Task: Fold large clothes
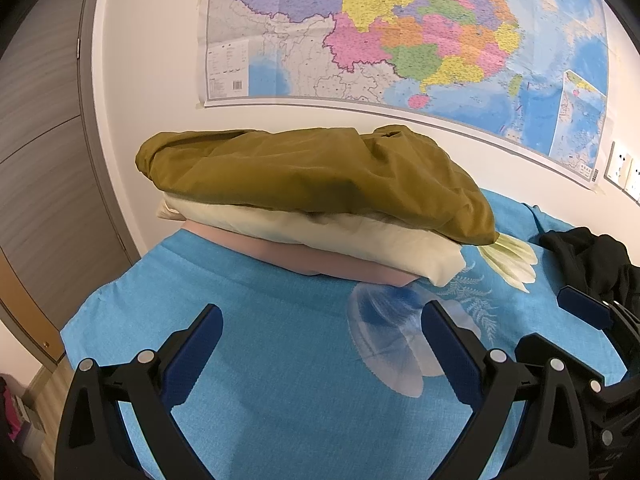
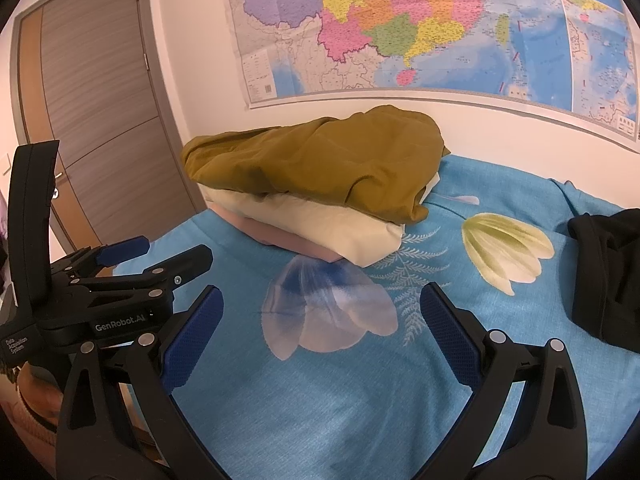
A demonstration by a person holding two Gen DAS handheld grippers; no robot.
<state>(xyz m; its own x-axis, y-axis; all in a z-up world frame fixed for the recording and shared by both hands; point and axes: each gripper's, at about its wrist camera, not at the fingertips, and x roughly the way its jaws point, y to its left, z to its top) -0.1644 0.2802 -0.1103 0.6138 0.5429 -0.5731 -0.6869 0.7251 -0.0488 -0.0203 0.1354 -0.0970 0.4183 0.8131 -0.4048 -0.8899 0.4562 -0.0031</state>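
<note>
Both your left gripper (image 1: pixel 322 322) and right gripper (image 2: pixel 320 304) spread, empty; stack (image 1: pixel 312 204) done ahead; fetch black garment (image 2: pixel 604 276) to your right.

A stack of 3 folded clothes shows olive-brown (image 1: pixel 312 176) on top, cream (image 1: pixel 360 240) in the middle and pale pink (image 1: pixel 320 262) beneath. The bedsheet (image 2: pixel 360 400) is turquoise, printed with white-blue and yellow-green flowers and white ferns. A black garment (image 2: pixel 604 276) lies at the right. The wall map (image 2: pixel 400 20) is multicoloured; the door (image 2: pixel 100 100) is grey-brown.
</note>
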